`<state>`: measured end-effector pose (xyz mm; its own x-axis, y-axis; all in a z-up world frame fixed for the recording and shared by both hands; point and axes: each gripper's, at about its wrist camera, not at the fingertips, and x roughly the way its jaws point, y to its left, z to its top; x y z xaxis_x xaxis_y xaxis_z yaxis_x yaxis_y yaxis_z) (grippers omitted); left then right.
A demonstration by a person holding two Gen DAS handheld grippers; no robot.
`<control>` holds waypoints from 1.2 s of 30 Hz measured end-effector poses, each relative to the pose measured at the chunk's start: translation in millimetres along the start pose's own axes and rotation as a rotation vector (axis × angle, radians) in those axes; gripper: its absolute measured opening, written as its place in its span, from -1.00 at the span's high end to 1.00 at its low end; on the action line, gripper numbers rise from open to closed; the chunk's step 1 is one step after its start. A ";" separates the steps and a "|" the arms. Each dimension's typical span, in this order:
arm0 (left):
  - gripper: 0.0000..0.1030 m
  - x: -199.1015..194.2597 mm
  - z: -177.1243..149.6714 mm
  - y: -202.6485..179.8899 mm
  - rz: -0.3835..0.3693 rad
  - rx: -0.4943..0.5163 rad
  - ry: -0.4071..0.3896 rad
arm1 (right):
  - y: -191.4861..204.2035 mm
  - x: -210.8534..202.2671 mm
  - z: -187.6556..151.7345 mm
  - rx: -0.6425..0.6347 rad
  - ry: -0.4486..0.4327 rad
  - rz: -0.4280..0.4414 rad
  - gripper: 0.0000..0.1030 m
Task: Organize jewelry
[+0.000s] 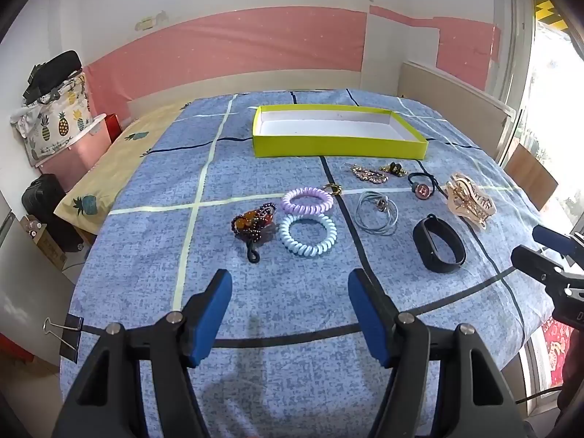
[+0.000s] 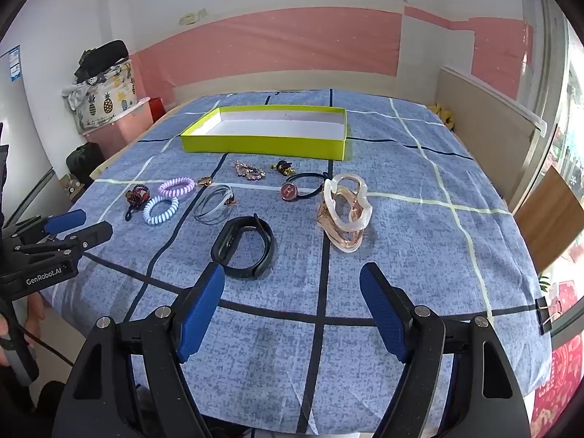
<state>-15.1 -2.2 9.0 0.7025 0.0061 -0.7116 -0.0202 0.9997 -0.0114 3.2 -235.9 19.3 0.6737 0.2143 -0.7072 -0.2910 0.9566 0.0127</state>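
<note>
The shallow lime-green cardboard tray (image 1: 339, 146) sits empty, jewelry scattered in front – black rubber wristband (image 2: 244, 247) nearest my right gripper (image 2: 292, 310). I hold both it and my left gripper (image 1: 290, 315) wide, empty. My worry – thin pieces snagging the blue checked cloth (image 2: 401, 219)

Cloth: blue sheet (image 1: 153, 241) with pale and dark grid lines, covering the table.
Clips: one binder clip (image 1: 67, 332) on the cloth's near left edge; another clip (image 2: 547, 310) on its right edge.
Wall: pink band (image 1: 233, 51) across white.
Left corner: pineapple-print bag (image 1: 54, 124) atop a pink bin (image 1: 76, 157); black suitcase (image 1: 45, 197) below.
</note>
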 end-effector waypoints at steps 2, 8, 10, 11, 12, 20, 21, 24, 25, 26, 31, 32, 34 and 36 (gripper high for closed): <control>-0.33 -0.2 0.0 0.8 0.000 -0.001 -0.001 | -0.5 0.0 0.2 0.002 0.000 0.001 -0.49; -0.33 -0.2 1.0 1.2 0.010 -0.003 -0.003 | 0.2 -0.1 -1.0 0.003 0.000 0.002 -0.49; -0.33 0.3 -0.3 1.1 0.012 0.000 0.000 | 4.1 -0.8 0.9 0.001 -0.001 0.000 -0.49; -0.33 0.6 -0.4 1.0 0.013 0.000 0.001 | 4.4 -1.2 1.2 0.001 0.000 0.000 -0.49; -0.33 0.9 -0.3 0.9 0.013 0.001 0.001 | 4.6 -1.6 1.5 0.001 -0.001 0.000 -0.49; -0.33 -0.3 -1.4 -0.9 0.001 0.009 -0.004 | 0.9 0.0 -1.2 -0.001 -0.002 -0.001 -0.49; -0.33 -0.1 -1.3 -1.1 0.003 0.009 -0.003 | 0.8 -0.1 -1.3 -0.001 -0.003 -0.001 -0.49; -0.33 -0.5 -1.3 -1.1 -0.006 0.008 -0.007 | 1.3 1.3 -1.9 -0.001 -0.004 -0.001 -0.49; -0.32 -1.0 -1.3 -1.2 -0.005 0.009 -0.009 | 1.2 0.7 -1.8 -0.001 -0.004 -0.001 -0.49; -0.29 -1.6 -1.1 -1.3 -0.003 0.008 -0.013 | 1.2 0.5 -1.7 0.000 -0.003 -0.001 -0.49; -0.22 -2.3 -2.1 2.7 0.004 -0.008 -0.018 | 1.3 1.0 -1.7 -0.002 -0.006 -0.002 -0.49; -0.22 -2.0 -2.0 3.5 0.003 -0.011 -0.018 | 1.3 1.1 -1.6 -0.001 -0.006 -0.003 -0.49; -0.22 -1.5 -1.9 4.7 -0.002 -0.014 -0.017 | 1.5 1.1 -1.7 -0.002 -0.007 -0.003 -0.49; -0.19 -1.3 -1.7 6.0 -0.013 -0.021 -0.018 | 1.6 1.4 -1.5 -0.003 -0.007 -0.003 -0.49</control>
<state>-17.4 3.8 8.7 0.7157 -0.0065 -0.6984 -0.0253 0.9991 -0.0352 2.6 -234.4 17.2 0.6792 0.2131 -0.7023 -0.2910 0.9567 0.0088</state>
